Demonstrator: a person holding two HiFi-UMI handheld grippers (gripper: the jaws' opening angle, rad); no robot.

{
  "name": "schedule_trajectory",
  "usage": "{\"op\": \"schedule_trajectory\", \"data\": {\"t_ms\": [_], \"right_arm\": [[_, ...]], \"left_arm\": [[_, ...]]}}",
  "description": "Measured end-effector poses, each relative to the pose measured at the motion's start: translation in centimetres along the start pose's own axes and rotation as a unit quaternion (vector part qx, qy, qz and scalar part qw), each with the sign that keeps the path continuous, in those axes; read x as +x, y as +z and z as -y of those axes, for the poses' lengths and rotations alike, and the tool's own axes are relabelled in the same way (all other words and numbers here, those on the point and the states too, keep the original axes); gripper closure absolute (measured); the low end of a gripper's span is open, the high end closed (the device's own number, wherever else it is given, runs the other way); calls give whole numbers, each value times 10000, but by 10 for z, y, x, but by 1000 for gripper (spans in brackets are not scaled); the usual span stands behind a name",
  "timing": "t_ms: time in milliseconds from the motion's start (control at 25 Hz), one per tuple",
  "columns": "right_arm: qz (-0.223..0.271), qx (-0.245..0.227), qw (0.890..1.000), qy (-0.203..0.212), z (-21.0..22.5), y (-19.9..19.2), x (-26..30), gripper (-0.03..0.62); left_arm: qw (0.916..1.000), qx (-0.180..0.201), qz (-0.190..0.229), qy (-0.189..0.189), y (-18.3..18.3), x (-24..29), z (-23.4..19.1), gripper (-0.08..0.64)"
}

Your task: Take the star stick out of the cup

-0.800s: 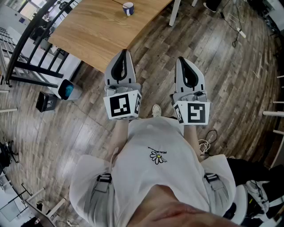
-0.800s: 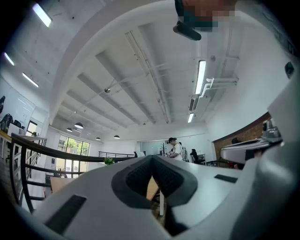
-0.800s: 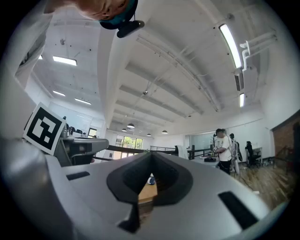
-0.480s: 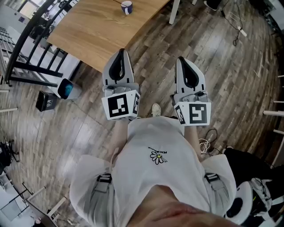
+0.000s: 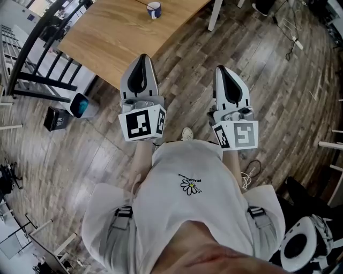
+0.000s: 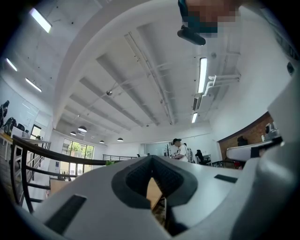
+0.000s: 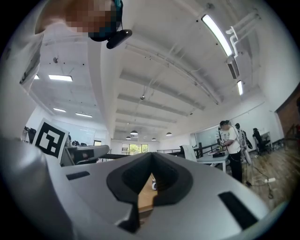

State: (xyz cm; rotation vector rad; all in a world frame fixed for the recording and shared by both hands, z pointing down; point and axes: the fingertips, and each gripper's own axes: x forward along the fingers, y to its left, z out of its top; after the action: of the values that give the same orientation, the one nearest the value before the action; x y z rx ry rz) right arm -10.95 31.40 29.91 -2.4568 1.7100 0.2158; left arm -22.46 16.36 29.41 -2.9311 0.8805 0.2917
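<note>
L gripper [image 5: 140,56] is sitting fully closed, tips meeting, nothing btwn them. In the left gripper view only the diamond-shaped hollow of its black ribbed pads is gaping, w/ a sliver of table wood showing through. R gripper [image 5: 224,68] is likewise pressed together & empty. In the right gripper view, the cup [image 7: 153,186] is showing through its pad hollow as a tiny speck on the tabletop far ahead. Both grippers are hanging side by side in front of the person's white shirt [image 5: 187,171], apart from each other, over the floor [image 5: 278,91], touching nothing.

Shells are looking like smooth pale-grey plastic, tapering to rounded tips. Each is carrying a white cube w/ black square markers at the rear.

In the head view the cup is standing upright on the light wood-grain table [image 5: 112,37], near its far side, well apart from both grippers. It is small, round, white w/ a blue band. The star stick [image 5: 143,3] is showing as a thin line leaning out over the rim toward the pic's top edge; star end too small to tell.
</note>
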Motion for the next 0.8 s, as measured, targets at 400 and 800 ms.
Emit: {"op": "schedule_trajectory", "data": {"t_ms": [400,800], "right_arm": [[-40,187,9997,164,19,-21,19,588],[-101,-78,9993,362,34,-39,76,587]], "left_arm": [[9997,173,67,143,-2,19,1,545],[9994,-170,245,152,-25,77,-18,545]]}}
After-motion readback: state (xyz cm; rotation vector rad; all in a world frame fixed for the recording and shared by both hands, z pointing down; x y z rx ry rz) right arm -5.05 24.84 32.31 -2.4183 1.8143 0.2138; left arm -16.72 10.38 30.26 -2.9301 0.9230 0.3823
